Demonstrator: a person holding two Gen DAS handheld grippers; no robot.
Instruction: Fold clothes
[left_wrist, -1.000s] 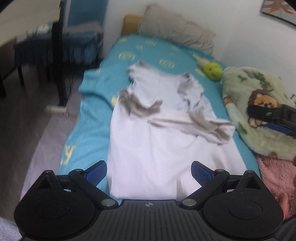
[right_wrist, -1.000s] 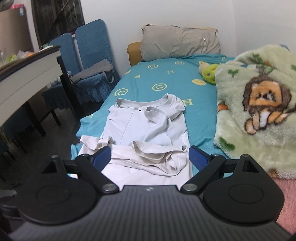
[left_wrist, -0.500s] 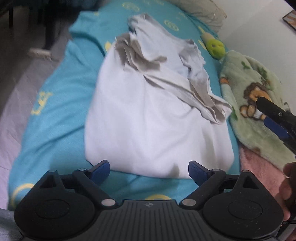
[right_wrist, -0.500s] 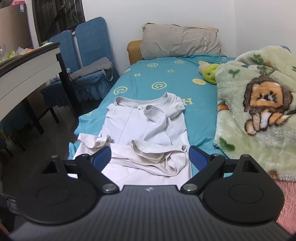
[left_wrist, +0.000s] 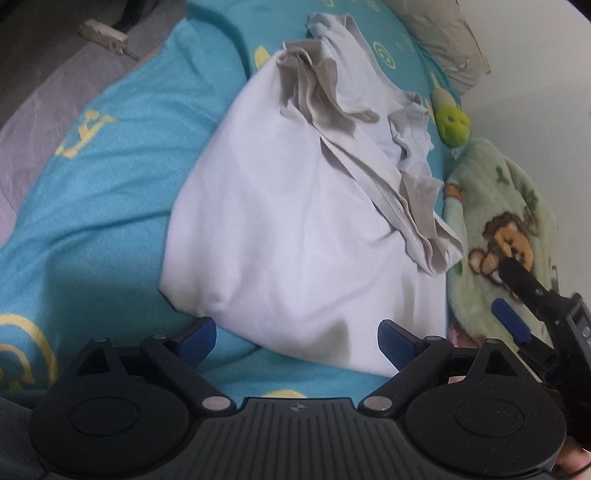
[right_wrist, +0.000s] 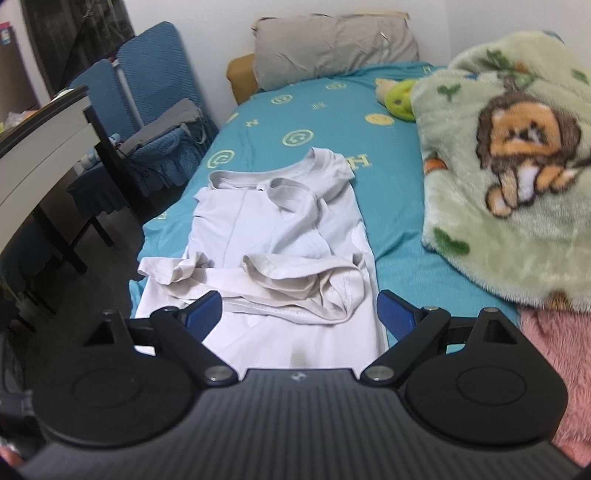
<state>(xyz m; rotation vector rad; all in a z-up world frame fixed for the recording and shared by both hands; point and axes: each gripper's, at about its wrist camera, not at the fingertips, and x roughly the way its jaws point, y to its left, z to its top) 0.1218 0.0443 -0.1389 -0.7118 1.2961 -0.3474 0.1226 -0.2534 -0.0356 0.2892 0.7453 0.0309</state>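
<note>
Hovering over the near hem of the white shirt (left_wrist: 295, 229), left gripper (left_wrist: 295, 339) has fingers spread wide, holding nothing. Shirt lies partly folded on the teal bedsheet (left_wrist: 110, 177), sleeves bunched across its middle. Right gripper (right_wrist: 300, 312) also wide open and empty, beside the green blanket (right_wrist: 509, 177).

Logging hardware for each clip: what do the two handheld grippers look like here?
Both look identical: the left gripper and right gripper each have a matte black ribbed body, two round black side discs, silver pivot screws, and angled black arms ending in blue-padded fingers. A small crosshair mark sits at the body's centre. No cables or sleeves are clearly visible.
</note>
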